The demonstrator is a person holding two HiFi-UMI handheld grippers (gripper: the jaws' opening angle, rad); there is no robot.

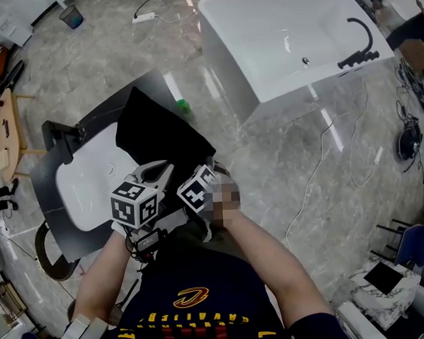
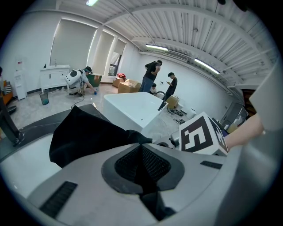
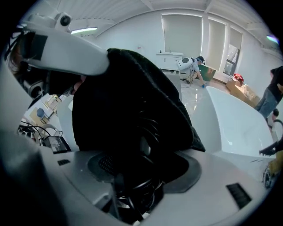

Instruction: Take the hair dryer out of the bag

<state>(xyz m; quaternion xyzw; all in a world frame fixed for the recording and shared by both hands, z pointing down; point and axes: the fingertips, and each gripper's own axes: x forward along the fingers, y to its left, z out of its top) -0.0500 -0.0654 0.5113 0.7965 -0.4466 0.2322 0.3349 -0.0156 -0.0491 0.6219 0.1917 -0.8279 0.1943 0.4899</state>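
Note:
A black cloth bag [image 1: 157, 133] lies over a white basin [image 1: 85, 186] in front of me. My left gripper [image 1: 158, 174] is shut on the bag's edge; in the left gripper view the black fabric [image 2: 88, 132] runs into the closed jaws of that gripper [image 2: 142, 148]. My right gripper [image 1: 209, 174] reaches into the bag's mouth from the right. In the right gripper view its jaws [image 3: 141, 165] stand wide, and a dark body with a coiled black cord [image 3: 143, 183], seemingly the hair dryer, sits between them under the bag [image 3: 128, 101]. Most of the dryer is hidden by fabric.
A white bathtub [image 1: 290, 41] with a black faucet [image 1: 358, 48] stands at the back right. A small green object [image 1: 183, 105] lies on the floor beyond the bag. Cables [image 1: 318, 160] trail across the marble floor. Several people [image 2: 152, 77] stand far off.

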